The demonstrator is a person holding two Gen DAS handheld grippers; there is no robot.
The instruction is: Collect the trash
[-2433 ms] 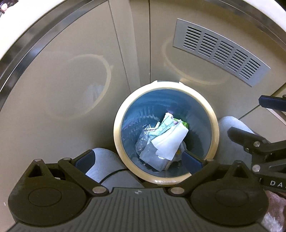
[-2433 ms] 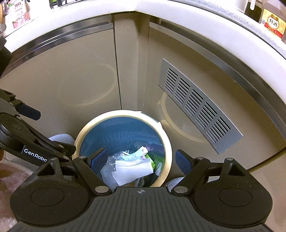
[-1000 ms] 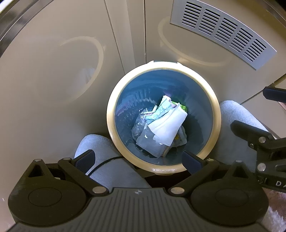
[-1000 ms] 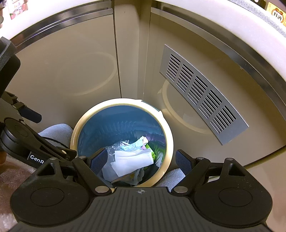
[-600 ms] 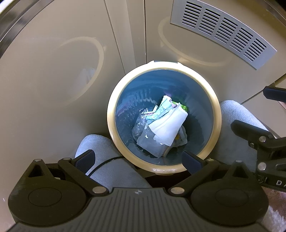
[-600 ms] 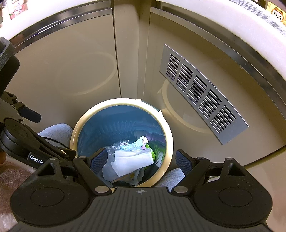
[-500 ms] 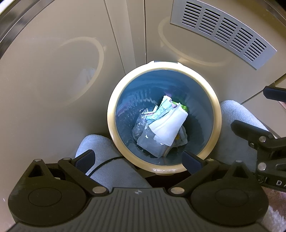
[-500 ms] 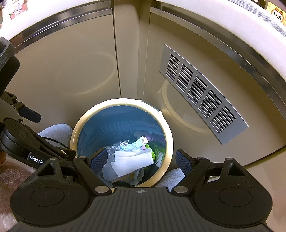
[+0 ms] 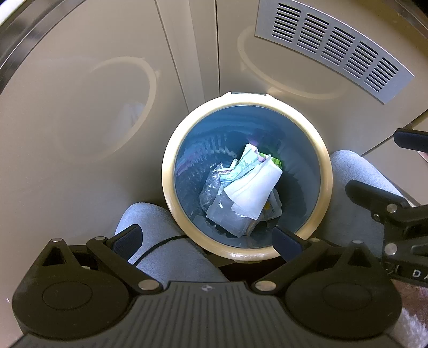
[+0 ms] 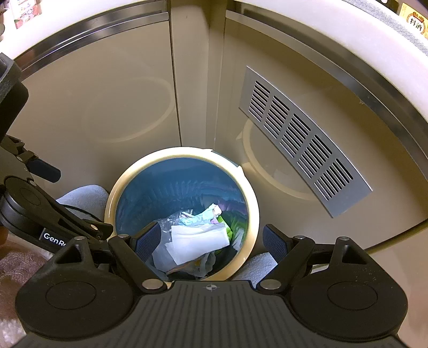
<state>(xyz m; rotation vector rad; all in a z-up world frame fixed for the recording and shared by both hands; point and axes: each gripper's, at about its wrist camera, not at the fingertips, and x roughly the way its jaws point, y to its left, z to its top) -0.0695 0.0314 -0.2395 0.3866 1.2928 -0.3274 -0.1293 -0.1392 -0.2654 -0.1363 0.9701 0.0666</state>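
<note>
A round trash bin (image 9: 168,171) with a cream rim and blue liner stands on the floor against beige cabinet doors; it also shows in the right wrist view (image 10: 252,214). Inside lies trash: a white folded tissue (image 9: 254,187), clear plastic (image 9: 211,187) and green and pale wrappers; the tissue also shows in the right wrist view (image 10: 198,241). My left gripper (image 9: 206,239) is open and empty above the bin's near rim. My right gripper (image 10: 211,242) is open and empty over the bin. Each gripper shows at the edge of the other's view.
Beige cabinet doors meet in a corner behind the bin, with a metal vent grille (image 9: 331,45) on the right door. The person's grey-clad knees (image 9: 171,251) flank the bin. A fuzzy rug (image 10: 16,265) lies at the left. A countertop with bottles (image 10: 412,16) runs above.
Since 2.4 s ago both grippers have tilted down a little toward the bin. In the last second nothing has visibly moved.
</note>
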